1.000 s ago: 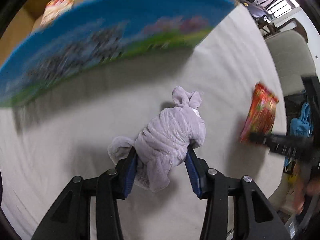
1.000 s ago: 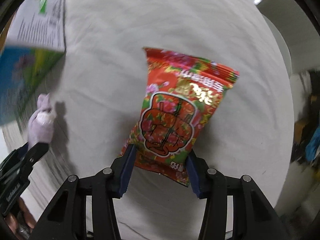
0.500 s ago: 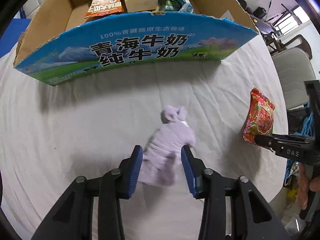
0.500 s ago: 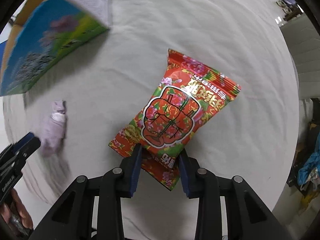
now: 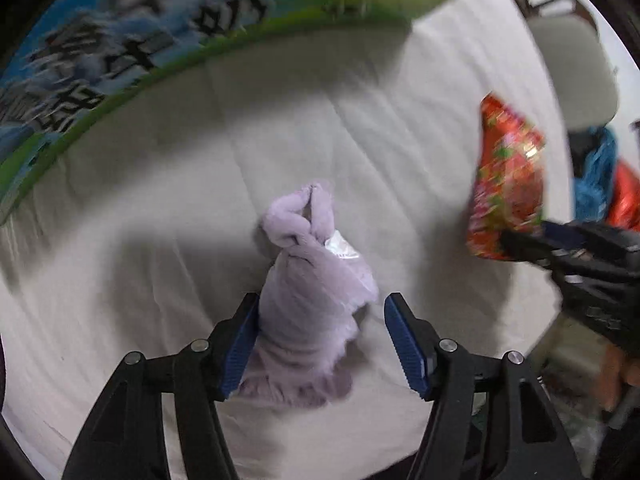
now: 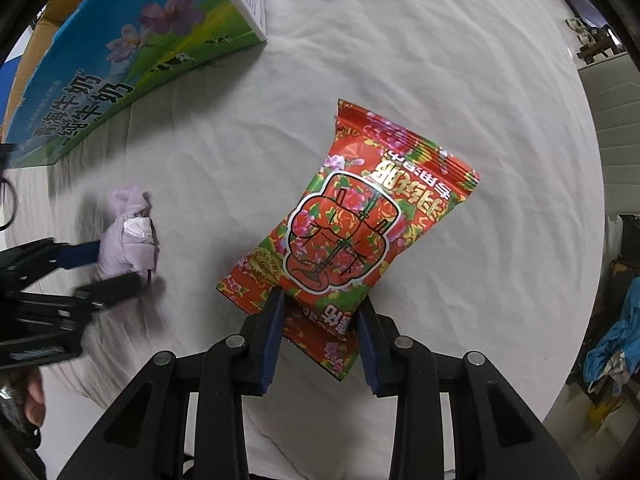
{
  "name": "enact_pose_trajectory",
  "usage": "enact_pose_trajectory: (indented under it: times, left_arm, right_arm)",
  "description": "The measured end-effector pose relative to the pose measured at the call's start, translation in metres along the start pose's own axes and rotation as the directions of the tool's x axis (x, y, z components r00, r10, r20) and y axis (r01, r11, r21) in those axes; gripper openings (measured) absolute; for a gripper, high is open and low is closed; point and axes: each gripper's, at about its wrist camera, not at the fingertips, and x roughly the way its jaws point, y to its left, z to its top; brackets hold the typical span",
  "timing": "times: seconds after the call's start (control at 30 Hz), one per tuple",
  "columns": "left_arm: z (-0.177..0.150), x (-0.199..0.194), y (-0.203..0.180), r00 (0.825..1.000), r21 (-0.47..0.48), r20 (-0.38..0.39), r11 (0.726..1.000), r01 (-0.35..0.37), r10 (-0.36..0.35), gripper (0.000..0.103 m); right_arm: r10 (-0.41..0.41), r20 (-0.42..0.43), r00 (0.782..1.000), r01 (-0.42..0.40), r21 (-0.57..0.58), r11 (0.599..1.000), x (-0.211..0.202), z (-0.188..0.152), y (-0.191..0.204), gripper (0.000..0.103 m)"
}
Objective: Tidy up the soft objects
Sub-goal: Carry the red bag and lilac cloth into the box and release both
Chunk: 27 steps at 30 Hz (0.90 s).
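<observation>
Lilac plush toy (image 5: pixel 312 280), knotted, crumpled

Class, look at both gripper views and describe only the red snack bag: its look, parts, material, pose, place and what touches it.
The red snack bag is a glossy, crinkly foil-like pouch printed with pink flowers, green leaves, a red cartoon figure outlined in white, and Chinese characters. Both ends have crimped seals. It looks puffed and unopened. The right gripper pinches its near end between blue-padded fingers; the far end points away over the white cloth. Whether it rests on the cloth or is lifted is unclear. In the left wrist view it appears blurred at the right.
</observation>
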Motion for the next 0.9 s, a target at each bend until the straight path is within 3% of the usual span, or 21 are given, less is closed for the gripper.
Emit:
enact_pose_trajectory:
  times: [0.07, 0.1, 0.13, 0.27, 0.33, 0.4, 0.5, 0.63, 0.77, 0.83, 0.87, 0.9]
  left_arm:
    - [-0.001, -0.002, -0.008, 0.999, 0.023, 0.03, 0.999, -0.027, 0.027, 0.06]
    - [-0.002, -0.004, -0.011, 0.998, 0.02, 0.042, 0.999, -0.039, 0.038, 0.056]
    - [-0.002, -0.005, -0.014, 0.998, 0.014, 0.053, 0.999, -0.043, 0.042, 0.046]
    - [-0.015, -0.028, -0.018, 0.989, -0.012, 0.14, 0.998, -0.055, 0.056, 0.036]
    - [-0.025, -0.044, -0.02, 0.978, -0.032, 0.197, 0.997, -0.07, 0.075, 0.036]
    - [-0.033, -0.061, -0.023, 0.965, -0.047, 0.25, 0.996, -0.074, 0.084, 0.036]
    - [-0.043, -0.082, -0.021, 0.949, -0.082, 0.307, 0.995, -0.056, 0.079, 0.036]
    - [-0.056, -0.109, -0.014, 0.928, -0.106, 0.367, 0.994, -0.02, 0.058, 0.036]
    - [-0.058, -0.122, -0.006, 0.922, -0.11, 0.383, 0.994, -0.006, 0.047, 0.036]
    - [-0.061, -0.123, 0.001, 0.924, -0.119, 0.379, 0.993, -0.007, 0.052, 0.036]
    - [-0.059, -0.12, 0.001, 0.926, -0.124, 0.374, 0.992, -0.007, 0.054, 0.036]
    - [-0.06, -0.118, 0.005, 0.929, -0.133, 0.366, 0.991, -0.006, 0.055, 0.036]
  right_arm:
    - [-0.002, -0.004, 1.0, 0.002, 0.003, 1.0, -0.004, 0.01, -0.021, 0.036]
    - [-0.003, -0.001, 1.0, 0.003, 0.005, 1.0, -0.004, 0.011, -0.021, 0.036]
    - [-0.004, 0.003, 1.0, 0.004, 0.004, 1.0, -0.003, 0.011, -0.023, 0.036]
    - [-0.009, 0.033, 0.999, 0.008, 0.006, 1.0, -0.015, 0.011, -0.019, 0.035]
    - [-0.009, 0.047, 0.999, 0.009, 0.003, 1.0, -0.025, 0.008, -0.019, 0.035]
    - [-0.003, 0.064, 0.998, 0.003, -0.007, 1.0, -0.035, 0.007, -0.017, 0.022]
    - [-0.009, 0.089, 0.996, 0.013, -0.041, 0.999, -0.053, 0.007, -0.011, 0.013]
    - [-0.01, 0.112, 0.994, 0.018, -0.076, 0.997, -0.068, 0.011, -0.005, 0.01]
    - [-0.022, 0.12, 0.993, 0.035, -0.107, 0.994, -0.073, 0.015, -0.002, 0.01]
    - [-0.01, 0.117, 0.993, 0.021, -0.097, 0.995, -0.068, 0.02, -0.004, 0.012]
    - [-0.027, 0.122, 0.992, 0.041, -0.118, 0.992, -0.061, 0.022, -0.002, 0.024]
    - [-0.062, 0.124, 0.99, 0.079, -0.135, 0.988, -0.056, 0.025, 0.0, 0.049]
